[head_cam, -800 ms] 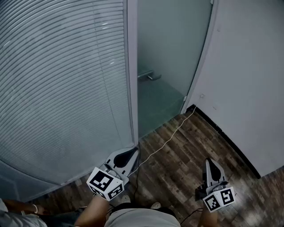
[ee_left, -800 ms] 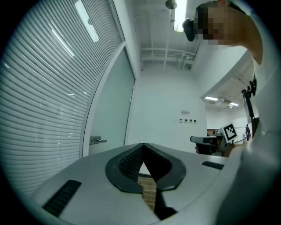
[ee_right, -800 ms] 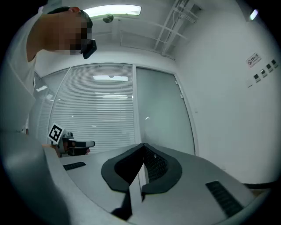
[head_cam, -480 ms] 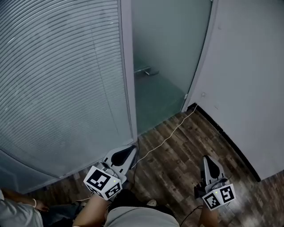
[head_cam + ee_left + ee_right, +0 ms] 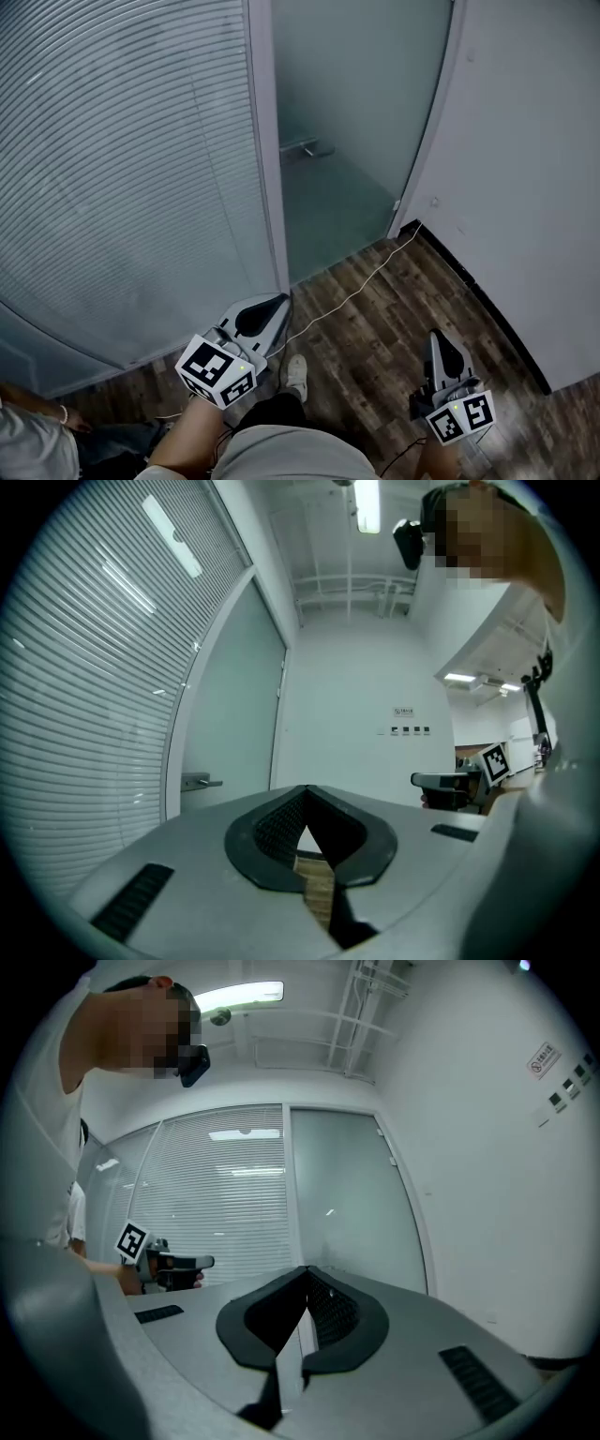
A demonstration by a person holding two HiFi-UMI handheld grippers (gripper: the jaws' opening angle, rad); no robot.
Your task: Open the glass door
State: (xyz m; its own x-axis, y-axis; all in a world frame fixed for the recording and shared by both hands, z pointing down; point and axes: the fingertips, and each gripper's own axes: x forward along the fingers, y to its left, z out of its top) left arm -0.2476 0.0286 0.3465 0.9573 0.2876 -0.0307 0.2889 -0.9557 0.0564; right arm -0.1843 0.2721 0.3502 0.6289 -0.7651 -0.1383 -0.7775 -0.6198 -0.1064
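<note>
The glass door [image 5: 352,112] stands well ahead of the left gripper [image 5: 283,300] and right gripper [image 5: 437,336], both closed on nothing, the left seemingly so.

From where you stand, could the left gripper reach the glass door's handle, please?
Probably yes: nothing stands between the left gripper and the handle, though it lies some way ahead, and the shut fingers must open first.
</note>
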